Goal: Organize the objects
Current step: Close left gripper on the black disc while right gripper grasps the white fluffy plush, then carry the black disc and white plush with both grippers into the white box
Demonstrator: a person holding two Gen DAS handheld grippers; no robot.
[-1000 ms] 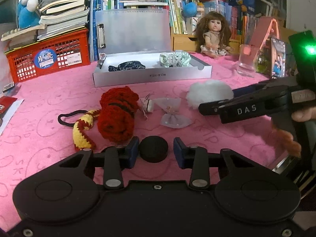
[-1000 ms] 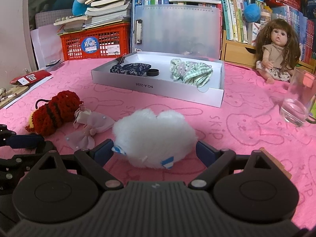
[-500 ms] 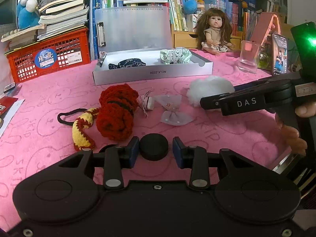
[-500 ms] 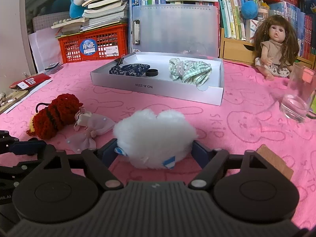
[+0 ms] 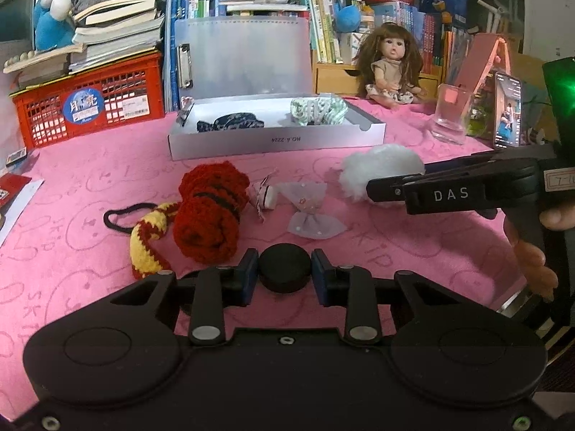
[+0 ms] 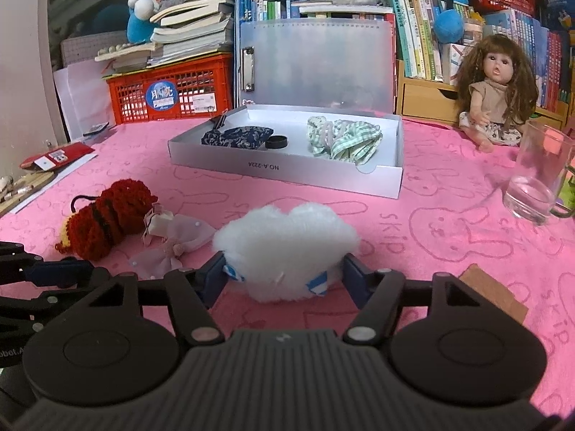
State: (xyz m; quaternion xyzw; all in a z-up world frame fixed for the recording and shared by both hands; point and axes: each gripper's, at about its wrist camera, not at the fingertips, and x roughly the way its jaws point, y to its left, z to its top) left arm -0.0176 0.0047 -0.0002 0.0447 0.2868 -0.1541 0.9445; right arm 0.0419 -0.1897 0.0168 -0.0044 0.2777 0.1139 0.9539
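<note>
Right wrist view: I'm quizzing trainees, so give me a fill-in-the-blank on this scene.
1. The right gripper brackets a fluffy ___ pompom.
2. The left gripper brackets a round ___ puck.
3. The green checked cloth lies inside the white ___.
4. The glass stands in front of the ___.

Missing words: white; black; box; doll

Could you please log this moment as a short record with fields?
surface: pink tablecloth
left hand-held gripper: shut on black round puck
right hand-held gripper: fingers either side of white fluffy pom-pom, touching it
white box: holds navy scrunchie, black ring, green checked scrunchie
loose on cloth: red crocheted piece, pale bow
</note>
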